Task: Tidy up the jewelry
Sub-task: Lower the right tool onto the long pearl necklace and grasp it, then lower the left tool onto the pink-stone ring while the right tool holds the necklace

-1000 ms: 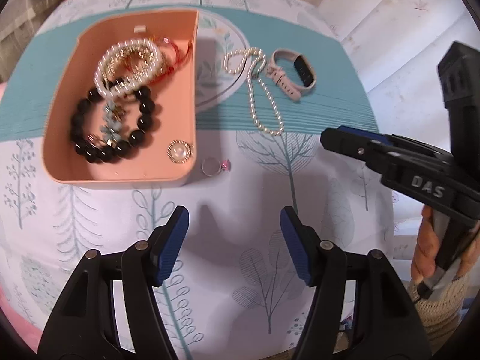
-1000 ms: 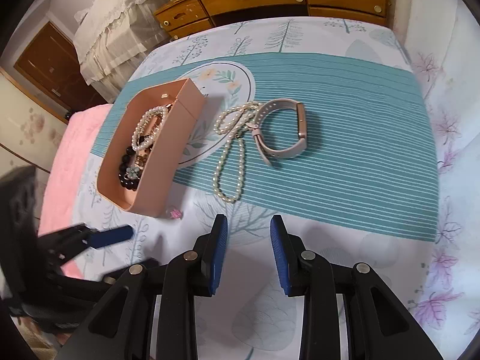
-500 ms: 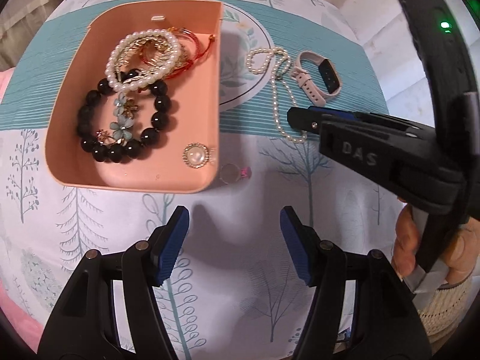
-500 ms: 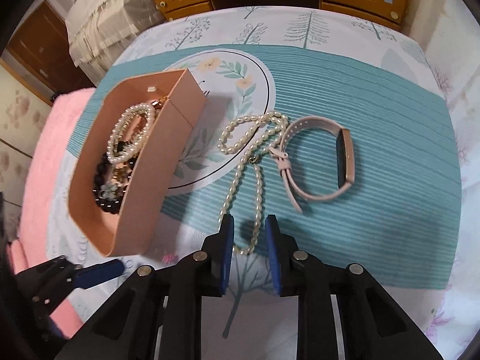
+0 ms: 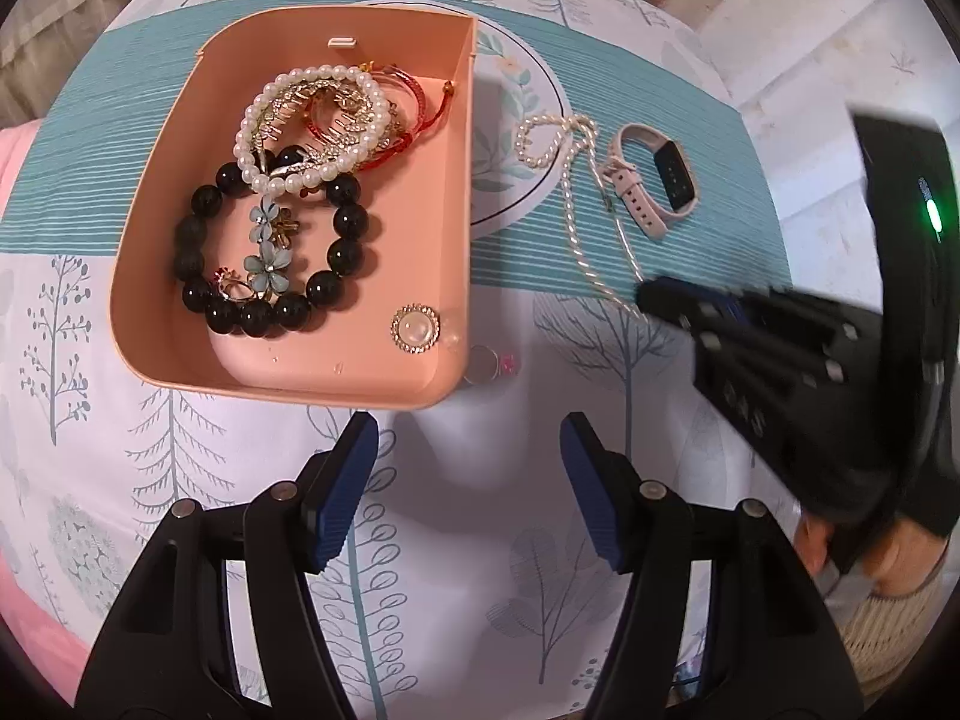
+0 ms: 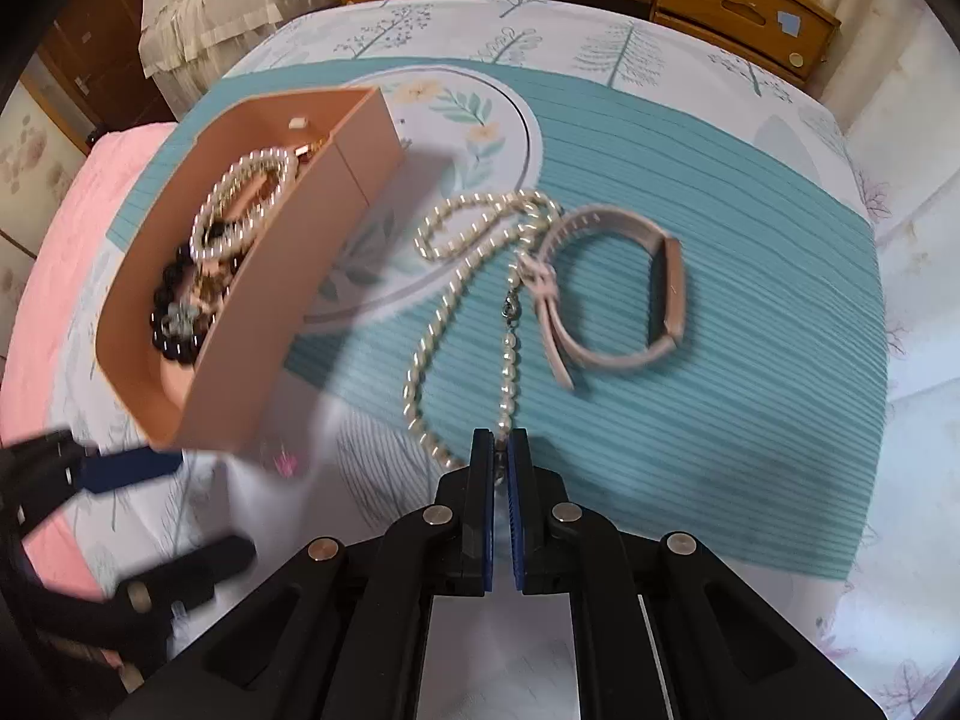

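Right wrist view: right gripper (image 6: 501, 450) pinches pearl necklace (image 6: 420, 360).

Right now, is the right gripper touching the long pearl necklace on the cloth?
Touching. In the right wrist view the right gripper has just closed, and the near end of the pearl necklace runs in between its blue pads.
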